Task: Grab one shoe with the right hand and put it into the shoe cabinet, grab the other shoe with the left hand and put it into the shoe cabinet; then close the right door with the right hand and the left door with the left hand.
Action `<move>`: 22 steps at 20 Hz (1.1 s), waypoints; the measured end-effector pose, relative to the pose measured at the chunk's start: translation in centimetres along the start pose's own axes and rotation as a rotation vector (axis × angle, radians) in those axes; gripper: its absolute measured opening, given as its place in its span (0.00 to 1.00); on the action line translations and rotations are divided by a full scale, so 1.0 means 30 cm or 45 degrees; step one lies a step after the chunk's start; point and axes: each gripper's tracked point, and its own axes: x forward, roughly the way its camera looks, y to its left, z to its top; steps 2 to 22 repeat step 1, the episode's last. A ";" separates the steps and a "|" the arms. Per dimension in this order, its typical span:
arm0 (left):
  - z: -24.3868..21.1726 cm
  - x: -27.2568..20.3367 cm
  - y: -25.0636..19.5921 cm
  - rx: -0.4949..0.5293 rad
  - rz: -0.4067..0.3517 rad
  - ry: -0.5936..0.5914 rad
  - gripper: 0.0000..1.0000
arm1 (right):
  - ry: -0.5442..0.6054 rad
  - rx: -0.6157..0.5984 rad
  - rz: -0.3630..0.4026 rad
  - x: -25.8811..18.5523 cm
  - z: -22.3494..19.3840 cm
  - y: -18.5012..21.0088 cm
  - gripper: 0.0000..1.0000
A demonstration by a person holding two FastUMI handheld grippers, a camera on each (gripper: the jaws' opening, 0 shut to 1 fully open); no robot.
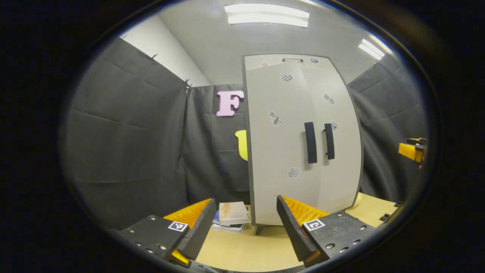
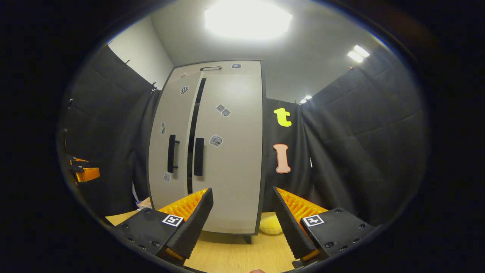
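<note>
Left gripper [image 1: 242,227]: fingers spread wide, nothing between them; held above the table [image 1: 250,250], facing the shoe cabinet [image 1: 299,151].
Right gripper [image 2: 242,223]: fingers spread wide, nothing held; faces the cabinet front.
Shoe cabinet: upright on the table, pale grey, two black vertical handles side by side.
Left door [image 2: 168,151]: in the right gripper view, a narrow dark gap runs between it and the right door [image 2: 231,151].
Shoes: none visible outside the cabinet.
Books [image 1: 232,217]: small stack on the table, just left of the cabinet foot.
Yellow object [image 2: 270,225]: on the table at the cabinet's right corner.
</note>
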 end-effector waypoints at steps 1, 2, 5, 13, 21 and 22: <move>0.008 0.000 0.002 0.006 0.002 -0.006 1.00 | -0.002 0.007 -0.005 -0.002 0.002 -0.001 0.98; 0.008 0.000 0.002 0.006 0.002 -0.006 1.00 | -0.002 0.007 -0.005 -0.002 0.002 -0.001 0.98; 0.008 0.000 0.002 0.006 0.002 -0.006 1.00 | -0.002 0.007 -0.005 -0.002 0.002 -0.001 0.98; 0.008 0.000 0.002 0.006 0.002 -0.006 1.00 | -0.002 0.007 -0.005 -0.002 0.002 -0.001 0.98; 0.008 0.000 0.002 0.006 0.002 -0.006 1.00 | -0.002 0.007 -0.005 -0.002 0.002 -0.001 0.98; 0.008 0.000 0.002 0.006 0.002 -0.006 1.00 | -0.002 0.007 -0.005 -0.002 0.002 -0.001 0.98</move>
